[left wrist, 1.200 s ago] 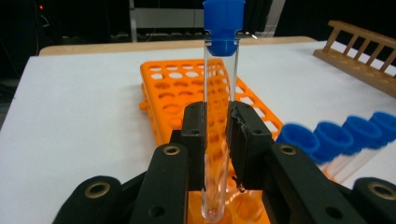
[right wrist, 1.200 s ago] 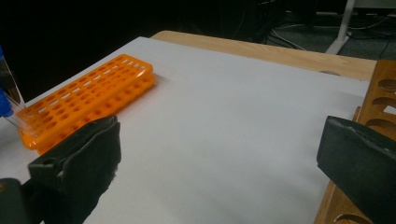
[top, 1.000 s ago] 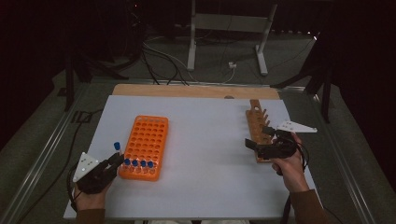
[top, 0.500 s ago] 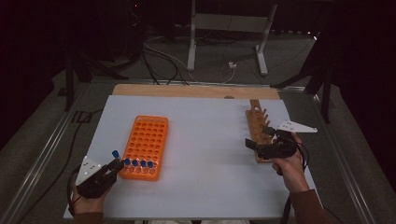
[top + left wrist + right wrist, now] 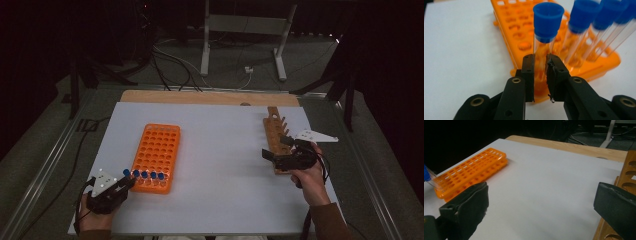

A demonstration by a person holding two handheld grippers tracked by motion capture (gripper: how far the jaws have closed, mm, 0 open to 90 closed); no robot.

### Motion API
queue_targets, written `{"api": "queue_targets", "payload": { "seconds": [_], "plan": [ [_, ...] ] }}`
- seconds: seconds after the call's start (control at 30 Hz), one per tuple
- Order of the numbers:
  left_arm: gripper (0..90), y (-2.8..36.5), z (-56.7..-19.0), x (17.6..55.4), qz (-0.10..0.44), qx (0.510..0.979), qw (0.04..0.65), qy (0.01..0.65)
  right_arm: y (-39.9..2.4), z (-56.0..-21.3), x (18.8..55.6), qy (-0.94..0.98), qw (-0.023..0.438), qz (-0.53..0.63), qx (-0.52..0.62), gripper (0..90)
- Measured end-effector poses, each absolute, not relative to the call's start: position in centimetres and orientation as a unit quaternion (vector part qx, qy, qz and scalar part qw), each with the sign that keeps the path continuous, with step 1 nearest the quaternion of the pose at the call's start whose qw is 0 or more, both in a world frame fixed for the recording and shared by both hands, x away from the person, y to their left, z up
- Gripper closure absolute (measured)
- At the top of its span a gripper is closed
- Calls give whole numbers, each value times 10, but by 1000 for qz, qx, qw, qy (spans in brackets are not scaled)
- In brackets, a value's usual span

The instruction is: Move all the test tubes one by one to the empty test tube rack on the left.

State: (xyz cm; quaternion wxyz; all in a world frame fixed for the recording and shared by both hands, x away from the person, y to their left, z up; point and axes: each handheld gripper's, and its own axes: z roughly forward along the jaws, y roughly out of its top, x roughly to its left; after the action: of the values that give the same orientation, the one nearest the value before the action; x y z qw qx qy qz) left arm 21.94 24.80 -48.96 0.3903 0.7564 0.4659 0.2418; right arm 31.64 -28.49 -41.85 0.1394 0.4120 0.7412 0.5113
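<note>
Holding the tube only low on its clear body, the left gripper has its two black jaws pressed on both sides of it, and I judge that this narrow hold is the main risk: smooth round plastic can slip or turn between the pads, so the tube may tilt and catch the edge of its hole in the orange rack. The neighbour tubes stand just beside it in the same near row, leaning a little, and a sideways pull could knock them or drag the light rack over the desk, since nothing holds the rack down. The right gripper has its jaws wide apart with nothing between them, and it rests at the wooden rack on the far right of the desk, well apart from the orange one, so it cannot help to steady anything. The tube itself is transparent, thin and long, closed by a thick blue cap, and it seems empty, standing at the left end of the near row.
</note>
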Motion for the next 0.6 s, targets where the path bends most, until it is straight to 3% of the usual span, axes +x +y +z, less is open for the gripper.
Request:
{"api": "queue_targets", "payload": {
  "seconds": [0.6],
  "plan": [
    [783, 246, -488, 219, 246, 763, 380, 461, -284, -420, 317, 745, 140, 508, 410, 0]
  ]
}}
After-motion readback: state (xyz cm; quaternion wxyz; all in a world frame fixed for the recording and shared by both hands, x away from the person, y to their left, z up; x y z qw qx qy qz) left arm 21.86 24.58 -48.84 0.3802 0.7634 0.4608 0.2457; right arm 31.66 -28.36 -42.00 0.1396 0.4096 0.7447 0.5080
